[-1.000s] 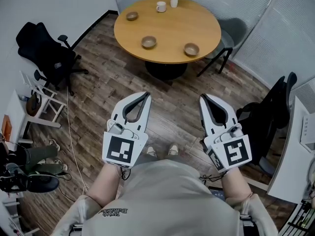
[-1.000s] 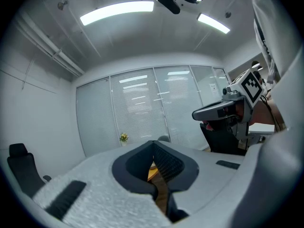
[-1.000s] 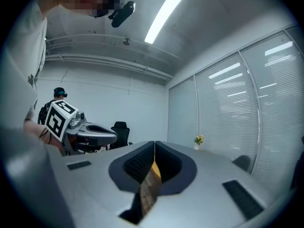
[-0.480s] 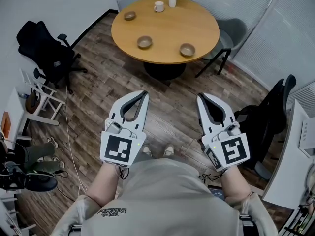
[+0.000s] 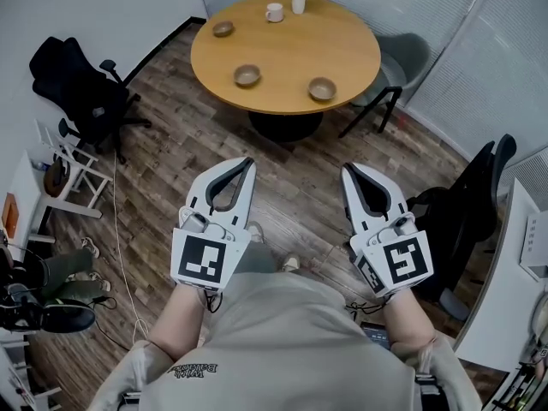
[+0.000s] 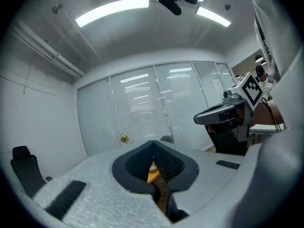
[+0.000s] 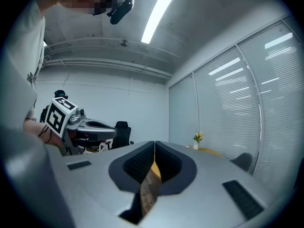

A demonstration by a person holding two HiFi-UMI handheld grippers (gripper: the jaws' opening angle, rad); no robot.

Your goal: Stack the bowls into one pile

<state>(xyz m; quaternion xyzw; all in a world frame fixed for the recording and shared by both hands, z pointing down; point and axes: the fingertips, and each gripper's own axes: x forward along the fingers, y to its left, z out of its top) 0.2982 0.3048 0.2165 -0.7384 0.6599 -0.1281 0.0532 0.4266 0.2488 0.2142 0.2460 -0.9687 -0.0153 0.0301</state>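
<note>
Bowls stand well apart on the round wooden desk [image 5: 351,50]: far-left brown bowl [image 5: 223,28], middle brown bowl [image 5: 247,75], right brown bowl [image 5: 322,88]. Both closed and empty, the left gripper [image 5: 247,162] and right gripper [image 5: 347,169] hang over the wood-plank floor [image 5: 171,169], well short of the desk.

The bowls [image 5: 247,75] are brown, the table [image 5: 347,45] tan, the floor [image 5: 171,152] wood-grained.

Three small brownish bowls stand upright and unstacked on the round wooden desk [image 5: 295,45], each well apart from the others. The far bowl [image 5: 223,28] sits near the desk's far left edge. The middle bowl [image 5: 247,75] sits closer, toward the left. The right bowl [image 5: 322,88] sits near the front edge.
</note>
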